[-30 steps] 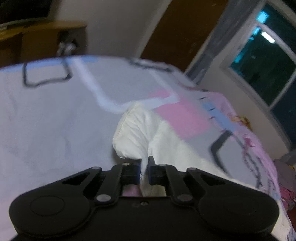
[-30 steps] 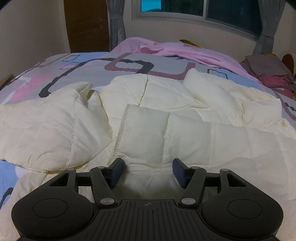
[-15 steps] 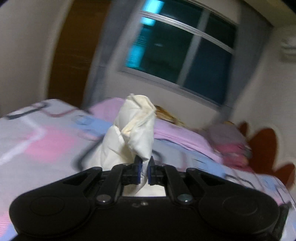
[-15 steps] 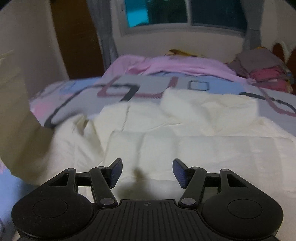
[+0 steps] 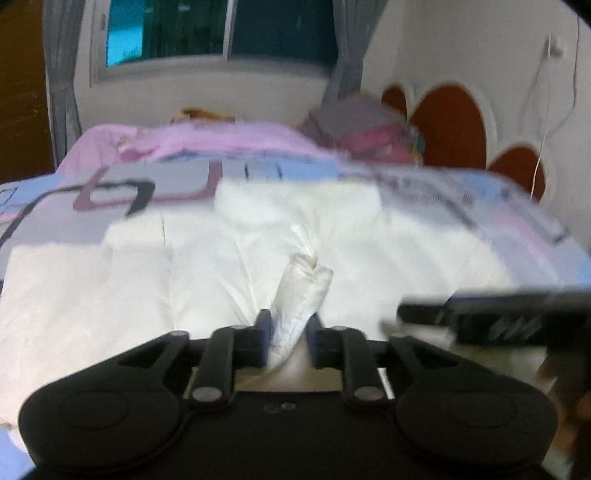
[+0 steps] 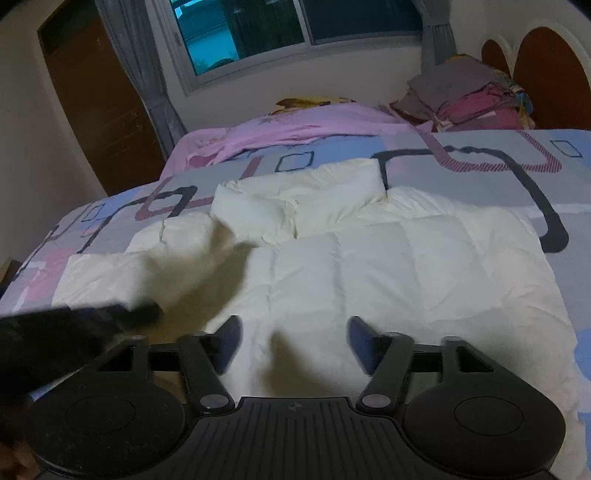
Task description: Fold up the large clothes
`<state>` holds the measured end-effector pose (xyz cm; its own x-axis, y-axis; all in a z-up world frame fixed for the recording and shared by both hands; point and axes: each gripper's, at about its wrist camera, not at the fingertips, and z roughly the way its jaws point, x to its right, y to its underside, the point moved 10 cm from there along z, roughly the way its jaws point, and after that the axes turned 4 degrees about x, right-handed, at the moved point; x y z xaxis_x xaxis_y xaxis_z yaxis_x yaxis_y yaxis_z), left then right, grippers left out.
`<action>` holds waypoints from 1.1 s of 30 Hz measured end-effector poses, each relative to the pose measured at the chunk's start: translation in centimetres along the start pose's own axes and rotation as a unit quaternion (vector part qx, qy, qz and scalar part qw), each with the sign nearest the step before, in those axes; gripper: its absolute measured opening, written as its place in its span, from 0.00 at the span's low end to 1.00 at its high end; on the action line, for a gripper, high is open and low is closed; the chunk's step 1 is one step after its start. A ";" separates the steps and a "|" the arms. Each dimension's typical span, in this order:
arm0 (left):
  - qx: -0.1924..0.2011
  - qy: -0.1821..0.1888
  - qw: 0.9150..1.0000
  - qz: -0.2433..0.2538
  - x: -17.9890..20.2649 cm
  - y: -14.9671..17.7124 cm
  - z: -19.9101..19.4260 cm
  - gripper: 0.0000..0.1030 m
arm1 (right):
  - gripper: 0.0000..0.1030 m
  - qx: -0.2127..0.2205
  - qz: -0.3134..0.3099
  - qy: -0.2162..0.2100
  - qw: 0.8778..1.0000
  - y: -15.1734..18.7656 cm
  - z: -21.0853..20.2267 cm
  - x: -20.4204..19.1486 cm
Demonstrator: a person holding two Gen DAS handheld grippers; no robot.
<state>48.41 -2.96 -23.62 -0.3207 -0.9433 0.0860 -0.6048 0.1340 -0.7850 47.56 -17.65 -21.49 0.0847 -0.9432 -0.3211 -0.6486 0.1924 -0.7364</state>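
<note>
Left wrist view, bottom centre: black two-finger left gripper [image 5: 287,334], jaws parted a little around a bunched cream fabric corner [image 5: 301,295] that rises between the blue pads; left pad touching the cloth, contact at the right pad not clear. Lower right of the same view: blurred black right gripper, seen side-on [image 5: 491,314].

Right wrist view, bottom centre: black right gripper [image 6: 293,345], jaws spread wide, nothing between them, poised above the near edge of the garment. Lower left of this view: blurred dark body of the left gripper [image 6: 74,325], crossing in front of the cloth.

Centre of both views: cream quilted puffer jacket [image 6: 369,266], spread flat on the bed, stitched in square panels, a padded collar or hood lying folded at its far edge [image 6: 295,192].

Beneath and around it: bedsheet printed with grey, blue and pink rounded squares [image 6: 480,162]. Farther back: pink blanket [image 6: 295,129] across the bed.

Upper right: stack of folded grey and magenta clothes [image 6: 465,99], beside a white and brown scalloped headboard [image 6: 546,66].

Top centre: dark window with grey curtains [image 6: 295,26]. Upper left: brown wooden door [image 6: 96,110].

No legible brand, label or writing in either view.
</note>
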 end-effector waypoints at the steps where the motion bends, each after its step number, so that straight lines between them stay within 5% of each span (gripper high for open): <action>1: -0.008 -0.008 1.000 0.004 -0.3 0.6 -0.1 0.31 | 0.91 0.008 -0.003 -0.004 1.000 -0.1 -0.3 -0.2; 4: 0.009 -0.024 1.000 -0.002 -2.3 0.9 -2.2 0.61 | 0.91 0.001 -0.007 -0.025 1.000 0.0 0.0 -1.6; 6: 0.029 -0.046 0.999 -0.004 -3.3 0.5 -3.9 0.65 | 0.91 -0.006 -0.008 -0.041 0.999 0.2 0.6 -2.9; 13: 0.026 -0.146 0.989 -0.027 -11.6 3.0 -8.2 0.65 | 0.86 -0.053 -0.006 -0.084 0.995 2.1 4.5 -7.2; 15: 0.014 -0.170 0.984 -0.041 -13.8 4.4 -9.0 0.65 | 0.56 -0.066 -0.004 -0.090 0.994 2.6 5.1 -7.9; 19: -0.008 -0.195 0.979 -0.064 -16.6 6.6 -9.8 0.65 | 0.47 -0.068 0.006 -0.084 0.994 2.9 5.9 -8.1; 20: -0.012 -0.198 0.978 -0.065 -16.9 7.0 -9.8 0.65 | 0.22 -0.069 0.012 -0.087 0.994 2.9 5.9 -8.1; 21: -0.016 -0.200 0.978 -0.066 -17.0 7.1 -9.5 0.65 | 0.15 -0.069 0.018 -0.087 0.994 2.8 6.0 -8.1; 28: -0.019 -0.199 0.978 -0.065 -16.4 6.8 -7.5 0.65 | 0.12 -0.001 -0.014 -0.079 0.997 -1.3 2.3 -8.1; 33: -0.009 -0.196 0.979 -0.059 -15.9 6.3 -6.4 0.62 | 0.12 0.028 -0.008 -0.052 0.998 -4.3 -1.3 -4.5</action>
<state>45.05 14.86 -26.08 0.0543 -0.9962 -0.0687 -0.6348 0.0186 -0.7724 49.01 -14.62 -16.11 0.1757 -0.9135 -0.3668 -0.6032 0.1946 -0.7735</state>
